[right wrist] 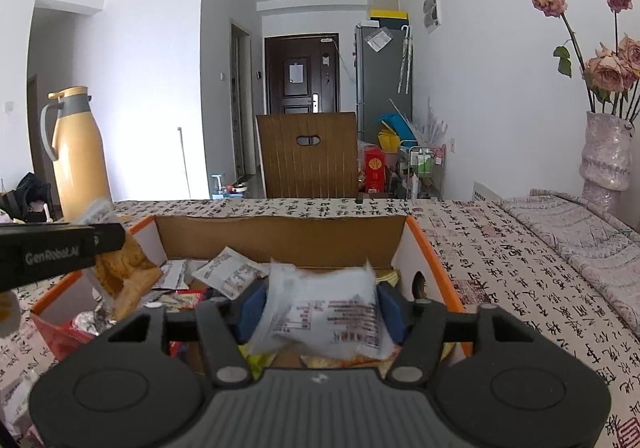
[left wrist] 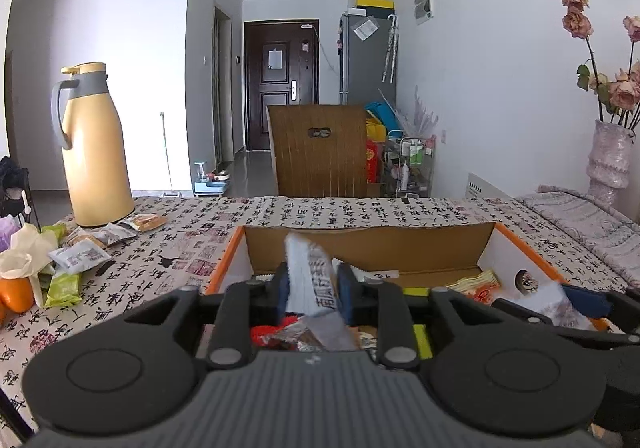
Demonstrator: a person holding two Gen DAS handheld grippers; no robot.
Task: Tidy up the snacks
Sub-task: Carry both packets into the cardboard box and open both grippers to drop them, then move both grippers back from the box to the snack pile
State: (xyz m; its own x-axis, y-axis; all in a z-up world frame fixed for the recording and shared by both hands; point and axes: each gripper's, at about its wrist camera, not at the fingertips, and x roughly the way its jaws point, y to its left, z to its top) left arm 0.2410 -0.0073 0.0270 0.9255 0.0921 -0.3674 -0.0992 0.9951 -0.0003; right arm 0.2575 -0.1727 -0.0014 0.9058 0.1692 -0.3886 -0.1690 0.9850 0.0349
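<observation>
As both grippers hang over the orange-edged cardboard box (right wrist: 432,260), the left gripper (left wrist: 310,290) has a slim white snack packet (left wrist: 308,272) standing between its blue pads, and the right gripper (right wrist: 320,314) has a wider white sachet (right wrist: 328,312) between its own; both sets of jaws look loosened, though blur leaves it unclear whether the pads press at all. The packets appear light, soft and crinkly, likely slippery film, best pinched across the flat middle or a sealed edge. More snacks (left wrist: 76,264) lie left of the left gripper beside a yellow flask (left wrist: 96,152). The gripper bodies hide the box's near half.
</observation>
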